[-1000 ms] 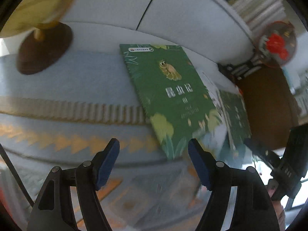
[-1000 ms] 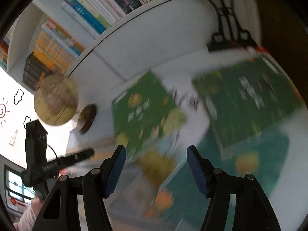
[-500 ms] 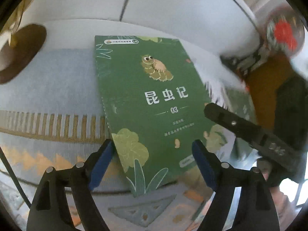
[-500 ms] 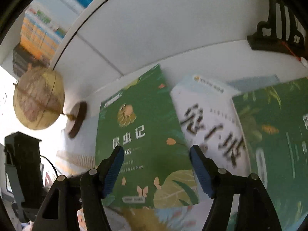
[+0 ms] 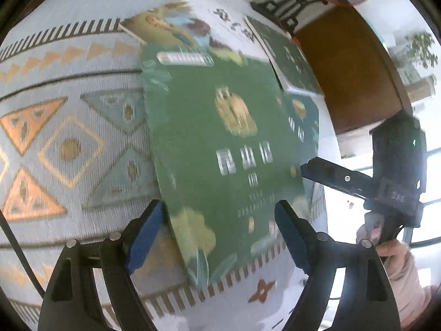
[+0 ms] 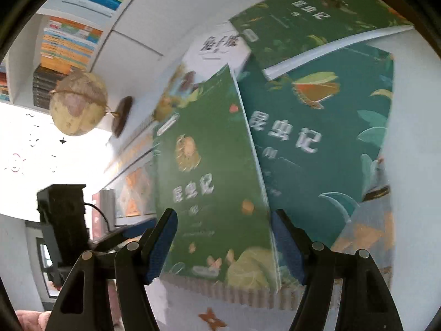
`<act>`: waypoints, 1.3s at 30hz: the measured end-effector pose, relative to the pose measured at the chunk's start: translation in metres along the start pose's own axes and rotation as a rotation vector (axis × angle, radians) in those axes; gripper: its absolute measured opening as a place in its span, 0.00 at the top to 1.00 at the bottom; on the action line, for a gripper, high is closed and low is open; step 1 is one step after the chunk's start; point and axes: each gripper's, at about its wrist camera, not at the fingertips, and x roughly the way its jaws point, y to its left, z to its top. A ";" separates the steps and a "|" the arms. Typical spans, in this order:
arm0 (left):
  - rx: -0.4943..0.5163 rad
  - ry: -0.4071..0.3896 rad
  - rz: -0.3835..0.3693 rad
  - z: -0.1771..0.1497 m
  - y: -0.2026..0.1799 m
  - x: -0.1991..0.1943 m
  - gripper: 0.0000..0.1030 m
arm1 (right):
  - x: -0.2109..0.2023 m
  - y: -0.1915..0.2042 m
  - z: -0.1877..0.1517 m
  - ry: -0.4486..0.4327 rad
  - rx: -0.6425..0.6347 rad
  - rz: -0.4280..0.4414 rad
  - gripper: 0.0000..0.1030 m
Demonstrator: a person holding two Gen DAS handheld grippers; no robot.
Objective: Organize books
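Left claw point(image 5: 220, 229) released, jaws just widened, straddling the near edge of the green book point(image 5: 220, 149); pads clear of it. Book lies on the patterned cloth point(image 5: 69, 143), centre of view, running toward 12 o'clock. Right claw point(image 6: 223, 245) also unclenched, straddling the same book's near end, no pad contact visible. Teal book point(image 6: 317, 143) at 2 o'clock, overlapped by another green book point(image 6: 303, 27) at 1 o'clock. White book point(image 6: 217, 49) at 12. Globe point(image 6: 78, 103) at 10.

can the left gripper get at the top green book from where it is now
Probably yes. The left gripper is open with the green book's near edge lying between its fingers, nothing on top of it; the right gripper flanks the same edge.
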 end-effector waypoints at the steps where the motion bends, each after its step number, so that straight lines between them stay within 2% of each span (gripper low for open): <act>1: 0.000 0.002 -0.009 0.006 0.001 0.001 0.22 | -0.001 -0.001 0.005 -0.028 -0.005 0.002 0.32; 4: 0.025 0.049 -0.051 0.019 0.002 0.004 0.20 | 0.010 -0.004 0.027 -0.075 -0.034 0.057 0.31; 5: 0.027 0.058 -0.060 0.020 0.003 0.002 0.20 | 0.014 -0.002 0.031 -0.072 -0.042 0.083 0.23; 6: 0.021 0.053 -0.066 0.024 0.004 0.003 0.20 | 0.017 0.003 0.033 -0.068 -0.061 0.084 0.16; 9: 0.029 0.032 -0.071 0.017 0.008 -0.003 0.18 | 0.022 0.016 0.034 -0.030 -0.101 0.064 0.15; 10: 0.030 0.026 -0.069 0.016 0.008 -0.005 0.17 | 0.019 0.011 0.034 -0.012 -0.084 0.110 0.16; 11: 0.027 0.024 -0.071 0.015 0.008 -0.003 0.15 | 0.018 0.005 0.032 0.013 -0.056 0.250 0.17; 13: 0.022 0.026 -0.073 0.018 0.007 0.001 0.09 | 0.019 0.003 0.025 0.088 -0.031 0.467 0.24; 14: 0.028 0.029 -0.068 0.018 0.005 0.003 0.08 | 0.022 0.006 0.021 0.121 -0.060 0.456 0.27; 16: 0.059 0.040 -0.041 0.018 -0.001 0.006 0.09 | 0.034 0.009 0.011 0.162 -0.130 0.303 0.39; 17: 0.062 0.043 -0.041 0.018 -0.001 0.007 0.09 | 0.035 -0.002 0.009 0.147 -0.096 0.285 0.57; 18: 0.050 0.044 -0.048 0.020 0.000 0.009 0.10 | 0.035 -0.011 0.010 0.130 -0.052 0.281 0.84; 19: 0.015 0.037 -0.063 0.021 0.004 0.008 0.12 | 0.036 -0.024 0.012 0.118 0.010 0.230 0.97; 21: -0.080 0.024 -0.124 0.022 0.011 0.003 0.14 | 0.036 -0.032 0.010 0.099 0.050 0.240 0.97; 22: -0.090 0.009 -0.133 0.021 0.010 -0.001 0.18 | 0.033 -0.027 0.008 0.082 0.020 0.209 0.97; 23: -0.077 -0.015 -0.140 0.017 0.007 -0.009 0.20 | 0.032 -0.022 0.008 0.077 -0.004 0.182 0.97; 24: -0.054 -0.035 -0.154 0.016 0.000 -0.015 0.27 | 0.030 -0.018 0.008 0.071 -0.018 0.154 0.97; 27: -0.018 -0.035 -0.177 0.012 -0.014 -0.018 0.39 | 0.029 -0.016 0.006 0.061 -0.014 0.124 0.97; 30: 0.034 -0.012 -0.117 0.010 -0.023 -0.012 0.52 | 0.027 -0.014 0.004 0.044 -0.015 0.135 0.97; 33: 0.073 0.015 -0.068 0.011 -0.029 -0.006 0.53 | 0.025 -0.005 0.001 0.036 -0.042 0.112 0.97; 35: 0.069 0.029 -0.063 0.012 -0.028 -0.005 0.53 | 0.022 0.007 0.004 0.029 -0.070 0.093 0.97; 39: 0.070 0.038 -0.029 0.008 -0.023 -0.008 0.53 | 0.012 0.019 0.004 0.005 -0.094 0.110 0.97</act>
